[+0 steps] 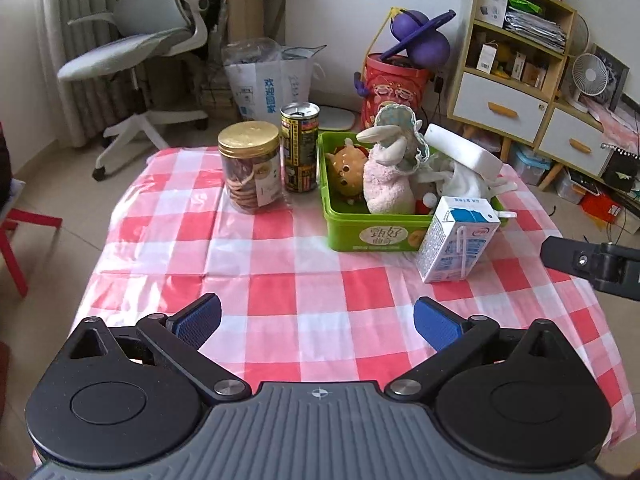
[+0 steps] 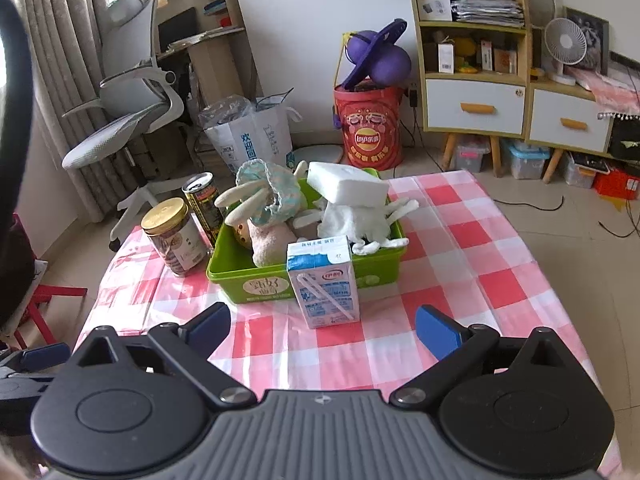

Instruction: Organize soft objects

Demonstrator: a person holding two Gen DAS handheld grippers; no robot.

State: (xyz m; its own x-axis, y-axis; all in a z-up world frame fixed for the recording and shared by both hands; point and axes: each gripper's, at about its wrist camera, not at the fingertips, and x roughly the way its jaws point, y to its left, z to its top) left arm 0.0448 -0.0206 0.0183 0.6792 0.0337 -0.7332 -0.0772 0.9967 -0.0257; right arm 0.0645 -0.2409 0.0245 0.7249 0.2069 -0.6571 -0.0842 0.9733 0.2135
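One red stool (image 1: 18, 236), left view only.

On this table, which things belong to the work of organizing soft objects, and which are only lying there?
Belong to the job:
- green bin
- bunny plush
- brown plush
- white cloth
- white sponge block

Only lying there:
- milk carton
- cookie jar
- drink can

"Lay's" on red bucket (image 2: 369, 128)
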